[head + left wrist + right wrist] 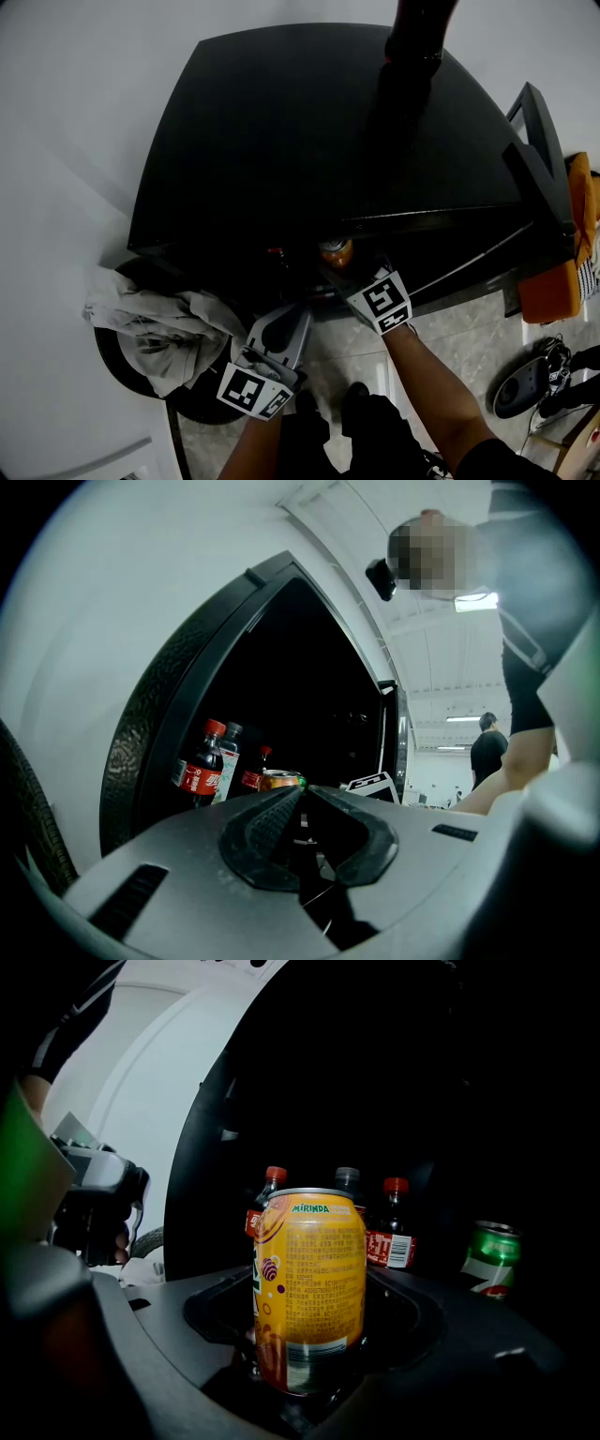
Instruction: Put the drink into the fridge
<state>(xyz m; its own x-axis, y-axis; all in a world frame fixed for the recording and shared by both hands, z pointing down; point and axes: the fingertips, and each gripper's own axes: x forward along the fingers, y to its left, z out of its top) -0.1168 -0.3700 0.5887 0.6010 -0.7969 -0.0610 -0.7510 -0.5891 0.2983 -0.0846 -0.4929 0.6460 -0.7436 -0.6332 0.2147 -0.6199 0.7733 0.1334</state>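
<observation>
Right now you are holding the orange can (pixel 309 1288) in your right gripper (pixel 342 274), whose jaws are pressing on the can's lower body from either side. The can is standing upright, its long axis running vertically and its silver rim pointing up, with the side of small print facing the gripper's camera. You are keeping it at the mouth of the open black fridge (pixel 309 131), low down at the front edge. The frames are not showing whether its base is touching a shelf. Behind it, inside the dark compartment, cola bottles (pixel 394 1232) with red caps are standing upright beside a grey-capped bottle (pixel 347 1180), and a green can (pixel 492 1255) is sitting off to the right. Your left gripper (pixel 302 315) is hovering just beside the right one, outside the fridge, its jaws resting together with nothing between them. A grey cloth (pixel 155 323) is lying to its left.
</observation>
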